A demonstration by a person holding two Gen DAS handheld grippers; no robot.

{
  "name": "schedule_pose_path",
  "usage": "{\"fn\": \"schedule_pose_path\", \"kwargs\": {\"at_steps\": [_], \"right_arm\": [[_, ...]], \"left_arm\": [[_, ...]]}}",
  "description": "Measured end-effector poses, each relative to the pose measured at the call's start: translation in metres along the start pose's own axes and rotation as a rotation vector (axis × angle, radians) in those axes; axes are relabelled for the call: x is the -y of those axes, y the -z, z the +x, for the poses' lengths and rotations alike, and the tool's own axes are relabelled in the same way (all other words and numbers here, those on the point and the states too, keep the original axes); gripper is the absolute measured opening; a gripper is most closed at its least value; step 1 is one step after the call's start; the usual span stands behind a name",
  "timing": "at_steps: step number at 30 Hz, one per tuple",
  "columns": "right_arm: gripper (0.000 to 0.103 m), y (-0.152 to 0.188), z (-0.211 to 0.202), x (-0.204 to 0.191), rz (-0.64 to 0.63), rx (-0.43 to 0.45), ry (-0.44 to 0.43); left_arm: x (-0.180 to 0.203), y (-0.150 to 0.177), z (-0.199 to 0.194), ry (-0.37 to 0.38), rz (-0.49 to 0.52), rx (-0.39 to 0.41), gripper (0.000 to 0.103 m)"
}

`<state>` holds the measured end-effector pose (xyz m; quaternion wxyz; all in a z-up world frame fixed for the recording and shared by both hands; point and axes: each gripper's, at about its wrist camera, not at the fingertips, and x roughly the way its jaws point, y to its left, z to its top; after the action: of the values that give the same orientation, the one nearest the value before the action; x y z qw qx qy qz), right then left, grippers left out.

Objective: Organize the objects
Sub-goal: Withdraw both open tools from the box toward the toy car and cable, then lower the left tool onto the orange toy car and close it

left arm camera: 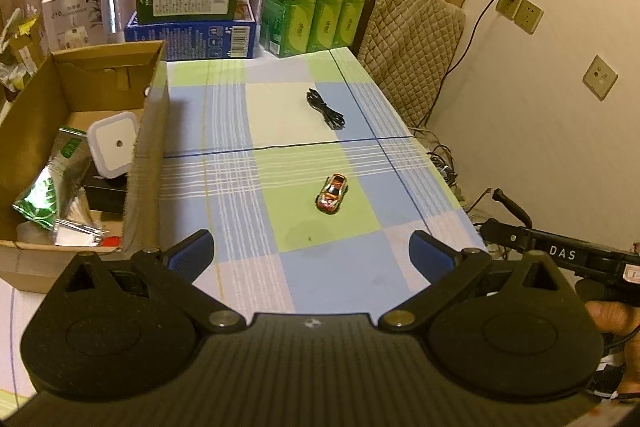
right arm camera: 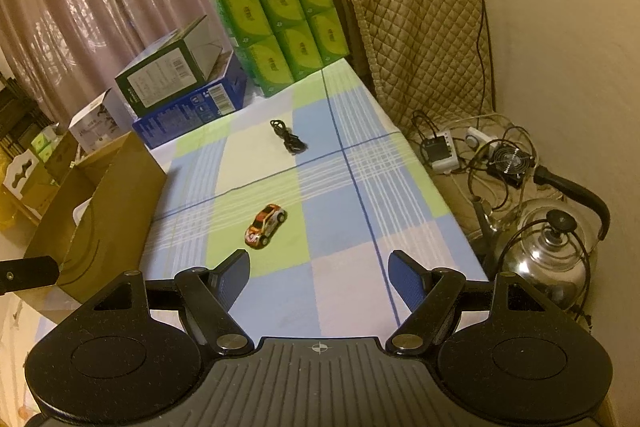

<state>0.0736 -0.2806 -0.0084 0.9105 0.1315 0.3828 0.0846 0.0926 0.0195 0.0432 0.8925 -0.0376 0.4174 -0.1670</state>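
Left gripper (left arm camera: 311,255): spread, empty.
Right gripper (right arm camera: 319,271): spread, empty.
Car (left arm camera: 332,193): at 12 o'clock of left gripper.
Cable (left arm camera: 326,109): beyond car.
Box (left arm camera: 150,131): at 10 o'clock.

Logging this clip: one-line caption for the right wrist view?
Open right gripper above checked tablecloth, toy car just ahead, coiled black cable beyond, cardboard box left.

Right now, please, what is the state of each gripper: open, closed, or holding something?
Left gripper: open, holding nothing, above the tablecloth.
Right gripper: open, holding nothing; the toy car lies just ahead, untouched.
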Motion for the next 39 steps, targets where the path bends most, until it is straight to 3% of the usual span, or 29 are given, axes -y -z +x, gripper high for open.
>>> {"fn": "schedule_pose_path", "kwargs": {"at_steps": [15,22,31,39], "right_arm": [[0.073,-0.025,0.041,0.011,-0.097,-0.038,0.016],[0.073,-0.04,0.074,0.022,-0.126,-0.05,0.034],[0.073,-0.059,0.124,0.031,-0.167,-0.073,0.032],[0.073,-0.064,0.159,0.036,-0.161,-0.095,0.036]], "left_arm": [[0.016,-0.014,0.069,-0.029,0.066,-0.026,0.102],[0.027,-0.029,0.124,0.007,0.132,-0.07,0.101],[0.036,-0.034,0.205,0.035,0.237,-0.189,0.069],[0.034,-0.039,0.248,0.067,0.295,-0.234,0.04]]}}
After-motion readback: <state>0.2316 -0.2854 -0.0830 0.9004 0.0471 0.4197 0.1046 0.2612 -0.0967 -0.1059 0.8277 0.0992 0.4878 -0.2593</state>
